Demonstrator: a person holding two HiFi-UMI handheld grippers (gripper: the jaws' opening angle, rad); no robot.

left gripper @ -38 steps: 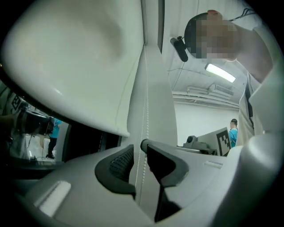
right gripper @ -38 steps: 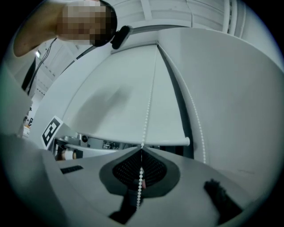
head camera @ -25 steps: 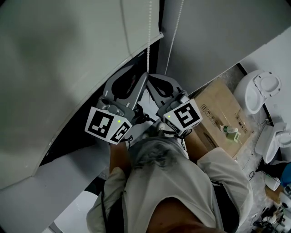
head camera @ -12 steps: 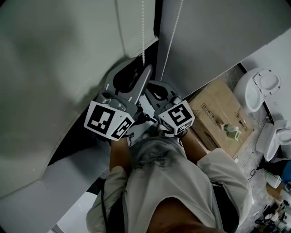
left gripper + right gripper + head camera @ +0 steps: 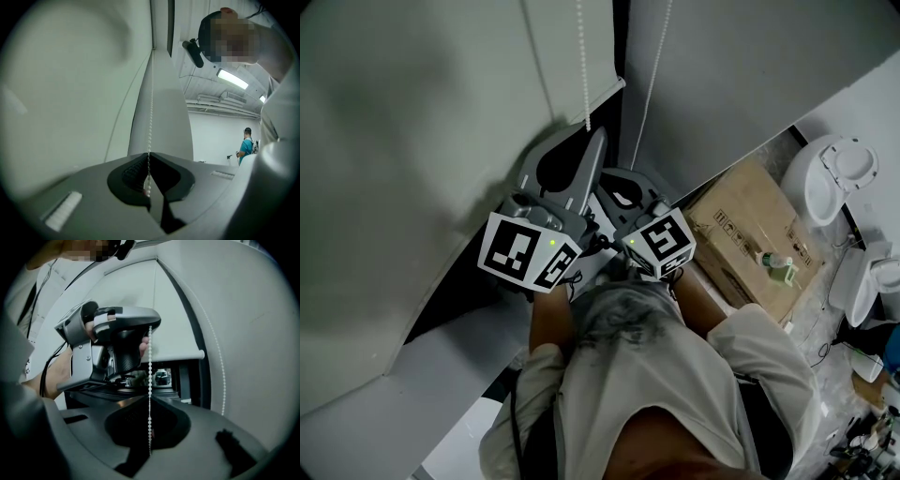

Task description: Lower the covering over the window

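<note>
The left gripper (image 5: pixel 149 157), its jaws just closed, pinched the bead chain (image 5: pixel 151 112) above the right gripper (image 5: pixel 150 398), which was also clamped on it. The roller blind (image 5: pixel 567 56) hung just beyond both, partway down the window.

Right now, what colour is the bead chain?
White; the bead chain shows best in the right gripper view.

place: bare workroom or test lab | signs: ceiling strip light (image 5: pixel 232 78), exposed ceiling pipes (image 5: pixel 215 100) | floor (image 5: pixel 809 323): cardboard box (image 5: pixel 745 230), loose white toilets (image 5: pixel 830 187)
</note>
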